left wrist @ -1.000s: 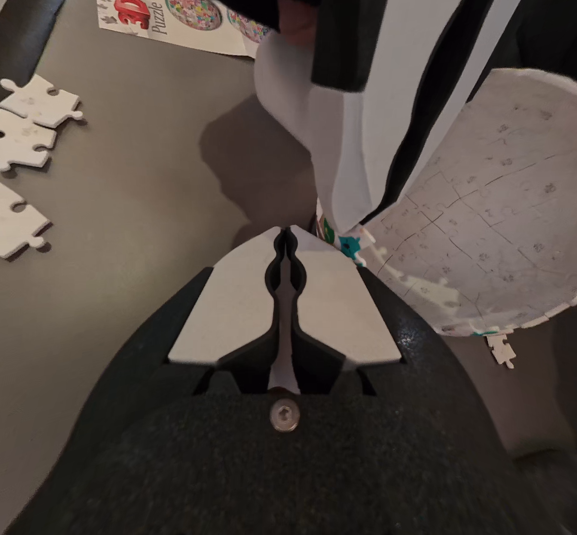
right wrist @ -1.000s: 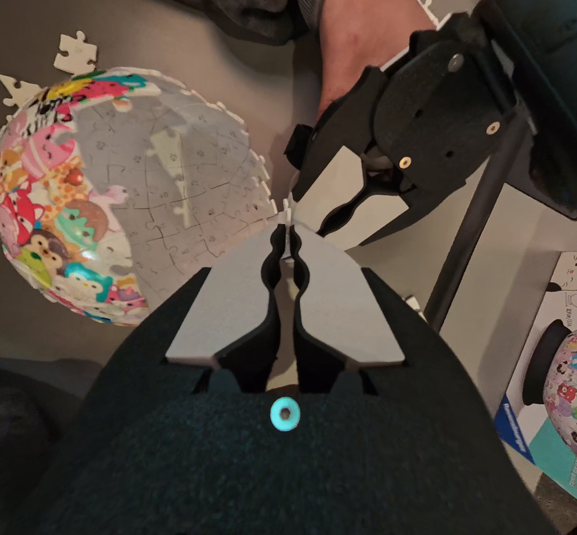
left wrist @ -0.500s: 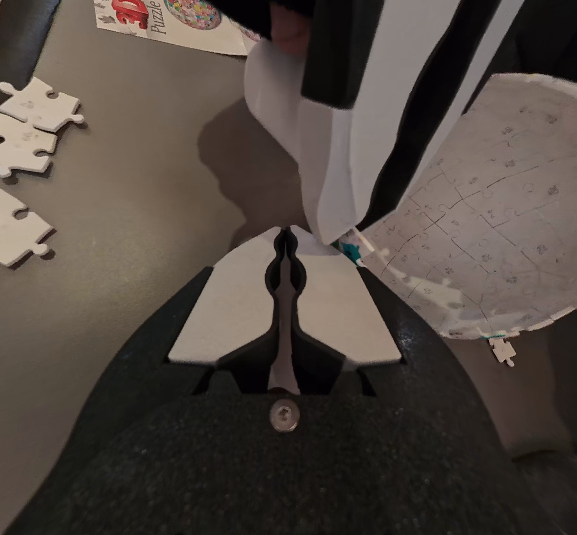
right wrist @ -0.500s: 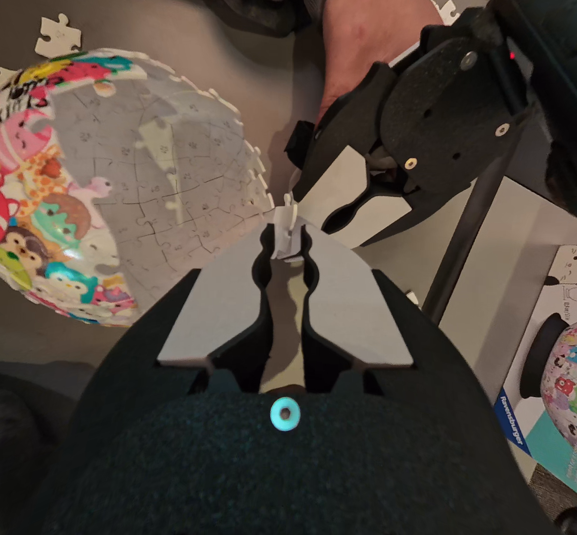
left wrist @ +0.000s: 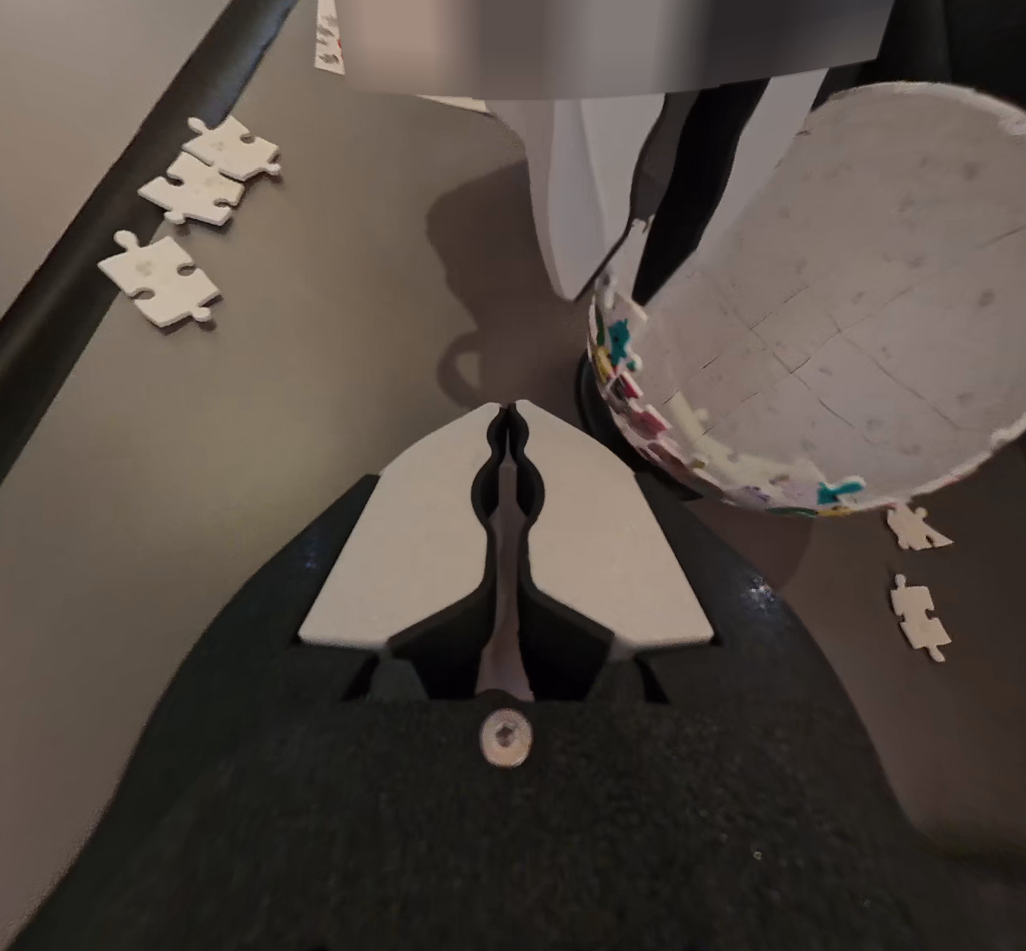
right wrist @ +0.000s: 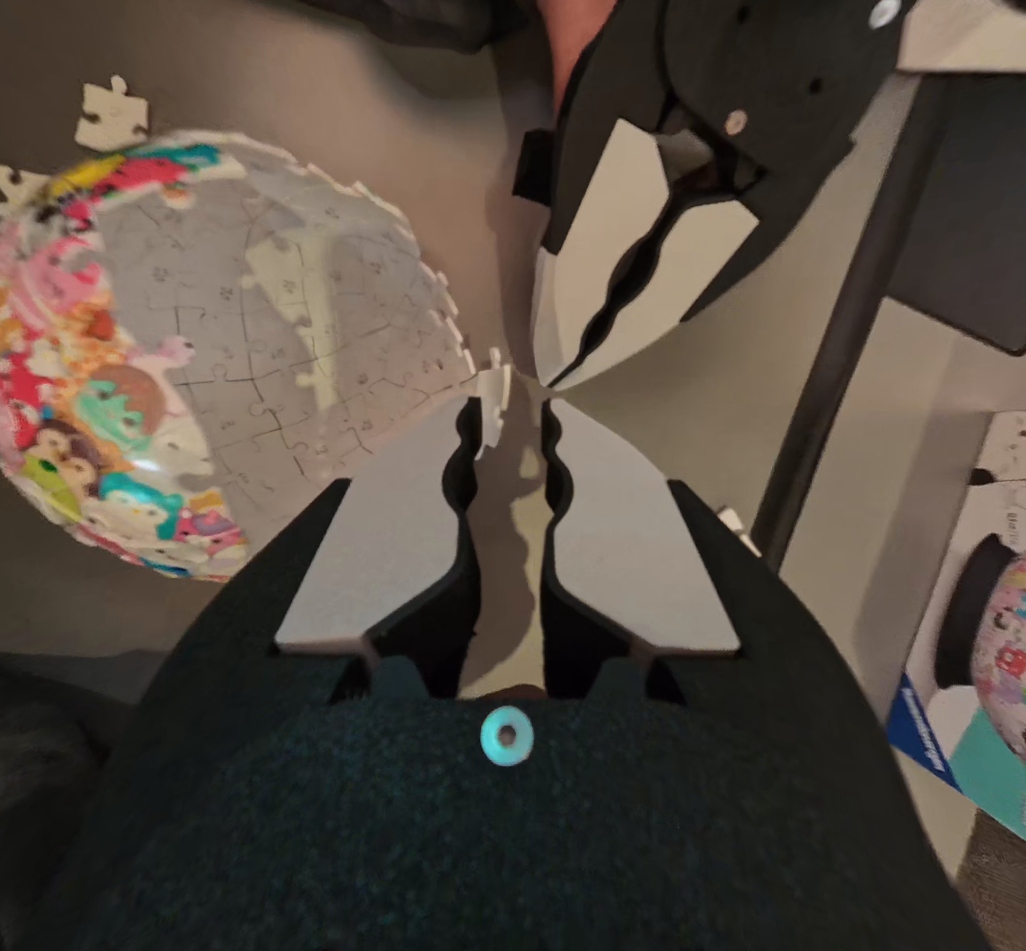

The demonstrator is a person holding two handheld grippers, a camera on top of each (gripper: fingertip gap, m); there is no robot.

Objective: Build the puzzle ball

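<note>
The left gripper [left wrist: 508, 413], jaws clenched empty, hovers beside the half-built puzzle ball [left wrist: 833, 325]. The right gripper [right wrist: 508, 413], jaws released, meets the ball's rim. Five loose pieces [left wrist: 161, 280] lie on the bench [left wrist: 333, 369].

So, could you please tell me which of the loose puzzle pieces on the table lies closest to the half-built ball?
The small white piece just below the ball's lower rim, right of the left hand-held gripper. The other one nearby lies farther down; three more sit far left.

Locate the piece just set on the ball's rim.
In the right wrist view, the white piece sits at the right edge of the puzzle ball, by the open right gripper, its left fingertip alongside.
</note>
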